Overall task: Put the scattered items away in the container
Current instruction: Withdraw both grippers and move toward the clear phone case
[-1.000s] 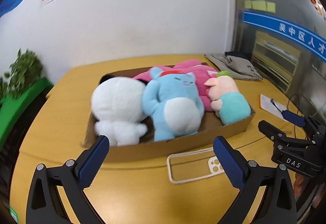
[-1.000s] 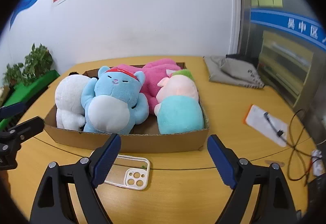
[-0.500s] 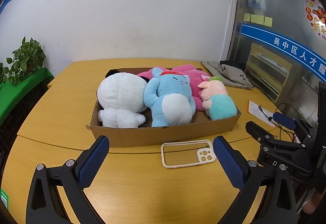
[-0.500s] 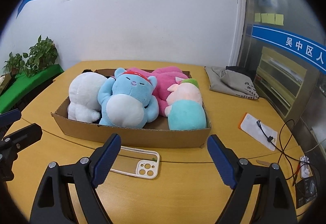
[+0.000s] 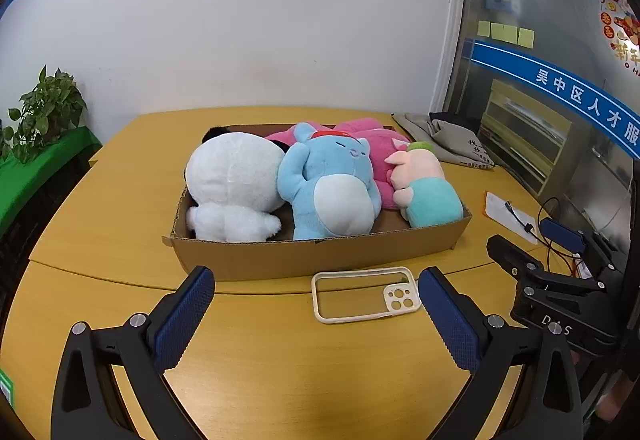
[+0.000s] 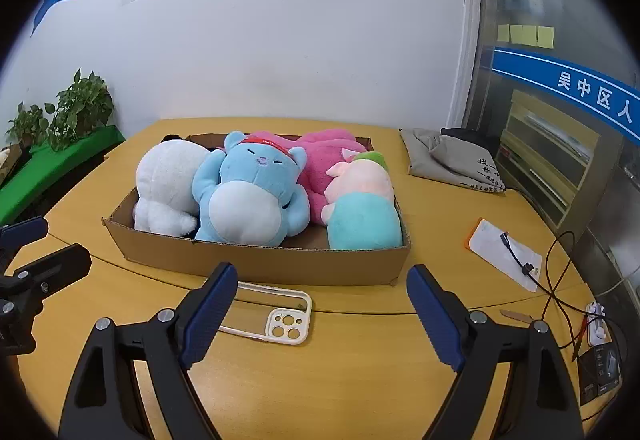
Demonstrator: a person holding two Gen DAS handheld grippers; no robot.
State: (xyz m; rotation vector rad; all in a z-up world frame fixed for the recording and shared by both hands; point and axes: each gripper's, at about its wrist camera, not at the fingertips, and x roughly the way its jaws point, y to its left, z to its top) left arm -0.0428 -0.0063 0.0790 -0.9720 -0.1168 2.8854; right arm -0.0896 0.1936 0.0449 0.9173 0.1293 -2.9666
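A shallow cardboard box (image 5: 320,258) (image 6: 280,264) sits on the yellow table. In it lie a white plush (image 5: 234,181) (image 6: 166,179), a blue plush (image 5: 332,187) (image 6: 252,195), a pink plush (image 5: 380,147) (image 6: 324,163) and a pig plush in teal (image 5: 426,187) (image 6: 360,203). A clear phone case (image 5: 366,294) (image 6: 276,310) lies on the table in front of the box. My left gripper (image 5: 316,314) is open and empty, near the case. My right gripper (image 6: 320,316) is open and empty, back from the box front.
A grey cloth bag (image 5: 448,137) (image 6: 456,163) lies at the back right. A white card with a cable (image 6: 506,254) (image 5: 510,215) lies at right. Potted plants (image 6: 64,115) stand on a green ledge at left. A wall is behind the table.
Both grippers have pulled back and up from the box, so it looks smaller and farther. The plush toys and the phone case have not moved. Both grippers stay open.
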